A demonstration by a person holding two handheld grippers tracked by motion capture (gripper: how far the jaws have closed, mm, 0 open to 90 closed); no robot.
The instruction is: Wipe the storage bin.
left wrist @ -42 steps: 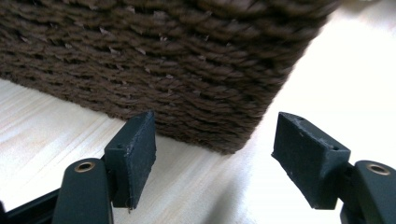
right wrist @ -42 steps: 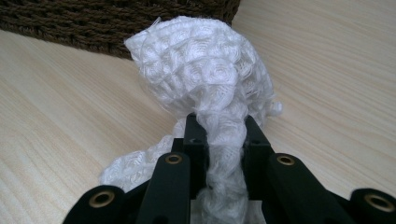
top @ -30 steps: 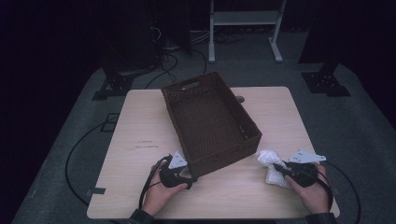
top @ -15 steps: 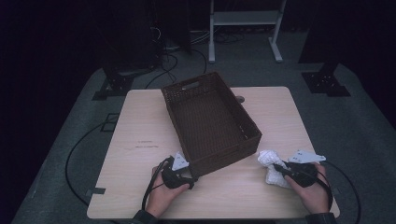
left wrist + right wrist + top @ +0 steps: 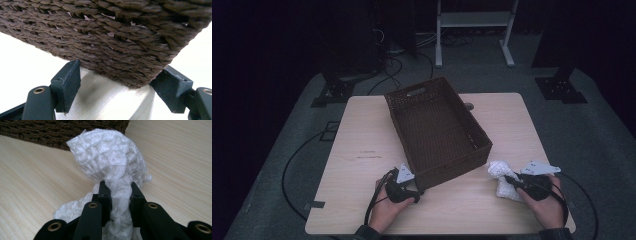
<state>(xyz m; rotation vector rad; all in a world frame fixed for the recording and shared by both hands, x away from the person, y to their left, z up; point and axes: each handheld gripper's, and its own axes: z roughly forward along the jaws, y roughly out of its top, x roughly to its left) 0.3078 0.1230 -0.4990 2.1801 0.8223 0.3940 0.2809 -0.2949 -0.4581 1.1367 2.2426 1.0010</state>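
1. The right gripper [image 5: 117, 188] pinches a bunched white cloth [image 5: 110, 162], which lies on the worktop [image 5: 362, 130] near its front right edge;
2. the left gripper [image 5: 120, 82] stands wide, its jaws flanking the basket's near corner;
3. the brown woven basket [image 5: 437, 127] sits mid-worktop, beyond both.

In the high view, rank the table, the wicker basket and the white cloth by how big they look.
1. The table, largest: it carries everything else.
2. The wicker basket, covering a good part of the tabletop's middle.
3. The white cloth, smallest, bunched near the basket's corner in the right gripper.
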